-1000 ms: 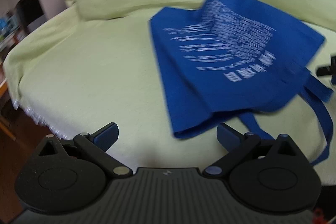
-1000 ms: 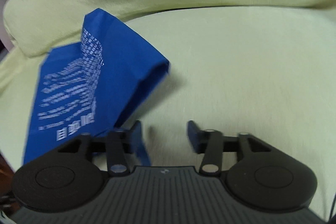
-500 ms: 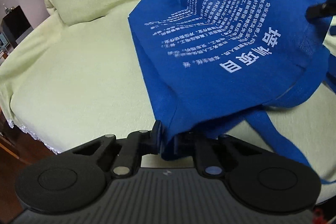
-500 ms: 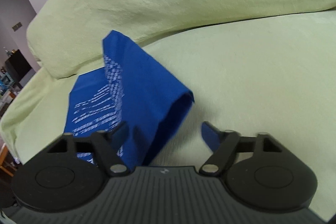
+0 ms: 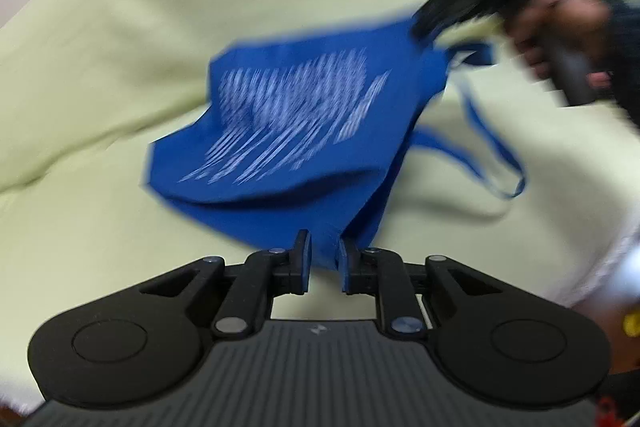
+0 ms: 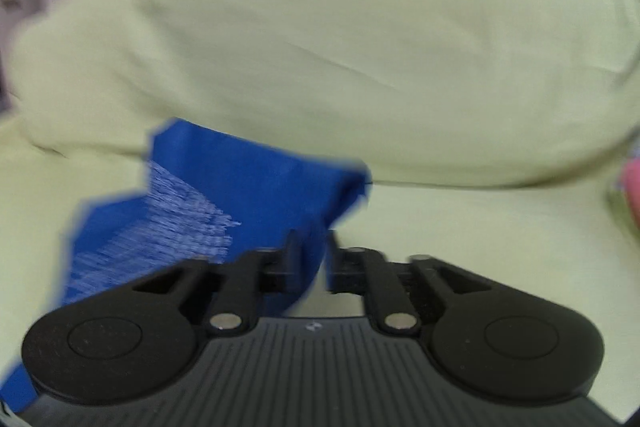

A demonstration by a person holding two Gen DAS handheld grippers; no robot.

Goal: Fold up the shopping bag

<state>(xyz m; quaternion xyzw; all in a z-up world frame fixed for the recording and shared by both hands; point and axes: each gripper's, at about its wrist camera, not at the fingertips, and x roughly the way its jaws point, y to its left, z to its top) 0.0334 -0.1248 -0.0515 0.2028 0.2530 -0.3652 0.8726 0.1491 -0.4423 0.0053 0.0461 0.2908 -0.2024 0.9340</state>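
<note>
Nearest in the left wrist view, the left gripper [image 5: 323, 254] has its blue-padded fingers [image 5: 303, 259] drawn narrow and clamped on a lower corner of the blue shopping bag [image 5: 288, 131]. From that pinch the fabric rises away from the camera, lifted and sagging over the pale green sofa seat [image 5: 80, 227]. White print [image 5: 288, 123] covers the bag's face, but motion blur smears it into streaks and none of it can be read. Beyond the print, toward the far right corner of the bag, the right gripper [image 5: 430, 23] shows as a dark blurred shape at the fabric's edge, with the person's right hand [image 5: 560, 31] wrapped round its handle just behind. A blue carrying handle [image 5: 496, 155] hangs in a loop below that corner, over the seat. In the right wrist view, the right gripper [image 6: 316, 255] is likewise closed down narrow, with a fold of the bag [image 6: 248, 195] caught between its fingers [image 6: 294, 259]; the bag spreads off to the left of it, its white lettering [image 6: 176, 227] again too blurred to make out. Behind the bag in both views stands the sofa's green back cushion [image 6: 360, 47]. At the far right edge beyond the bag, a pink object [image 6: 632, 187] shows, too blurred to identify.
</note>
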